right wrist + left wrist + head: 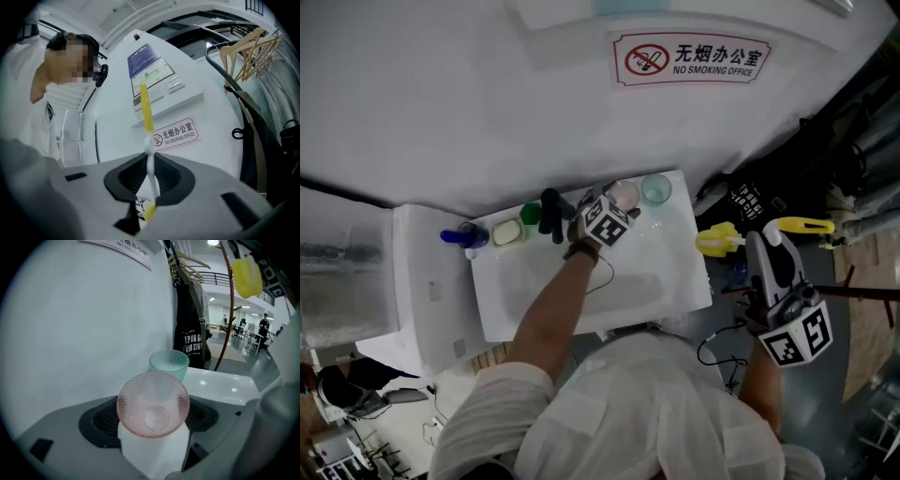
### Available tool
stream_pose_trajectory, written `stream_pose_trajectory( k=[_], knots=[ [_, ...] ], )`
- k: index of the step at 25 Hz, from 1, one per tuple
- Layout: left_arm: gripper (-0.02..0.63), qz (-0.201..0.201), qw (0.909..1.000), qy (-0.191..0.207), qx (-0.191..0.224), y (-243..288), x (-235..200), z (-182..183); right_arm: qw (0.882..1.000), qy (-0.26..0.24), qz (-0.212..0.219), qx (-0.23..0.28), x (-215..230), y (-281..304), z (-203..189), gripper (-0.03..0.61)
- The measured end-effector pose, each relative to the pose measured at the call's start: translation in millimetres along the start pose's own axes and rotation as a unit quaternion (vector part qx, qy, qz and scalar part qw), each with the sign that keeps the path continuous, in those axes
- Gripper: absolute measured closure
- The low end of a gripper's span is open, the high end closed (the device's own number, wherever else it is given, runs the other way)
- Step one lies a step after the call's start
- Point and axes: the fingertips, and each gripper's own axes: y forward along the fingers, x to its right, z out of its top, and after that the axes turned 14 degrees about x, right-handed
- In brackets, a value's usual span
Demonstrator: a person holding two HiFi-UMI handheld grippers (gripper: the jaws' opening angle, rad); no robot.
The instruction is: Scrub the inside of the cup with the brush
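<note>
While the left gripper (614, 206) pinches the tilted pink cup (153, 403) in its jaws, a green cup (169, 363) stands just behind. Right gripper (772, 246) jaws clamp the brush (146, 112).

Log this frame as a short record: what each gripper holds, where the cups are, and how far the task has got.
left gripper: shut on pink cup, cup mouth facing its camera, at the back of the sink
right gripper: shut on brush, held off the sink's right side
brush and cup: apart
other cup: pale green cup, upright on the sink rim behind the pink cup
status: scrubbing not yet begun
</note>
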Motion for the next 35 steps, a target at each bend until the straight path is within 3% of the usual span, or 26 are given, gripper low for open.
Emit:
stream_pose_trajectory(
  k=[8, 15, 24, 28, 35],
  knots=[
    [0.23, -0.008, 0.9997, -0.018, 0.016, 10, -2, -3, 1.0, -0.003, -0.012, -0.004, 6, -5, -1, 0.537],
    [0.229, 0.008, 0.9994, -0.021, 0.027, -1, -5, 6, 1.0, 0.001, -0.001, -0.001, 0, 0, -3, 0.538],
    [0.229, 0.033, 0.9946, -0.037, 0.092, -37, -12, 45, 1.0, 0.004, 0.019, 0.009, -16, 9, 0, 0.537],
    [0.229, 0.055, 0.9835, -0.072, 0.157, -68, -17, 80, 1.0, 0.006, 0.027, 0.011, -22, 13, -1, 0.537],
    [0.23, 0.083, 0.9448, -0.131, 0.289, -152, -33, 142, 0.999, 0.009, 0.044, 0.013, -35, 23, -8, 0.537]
  ],
)
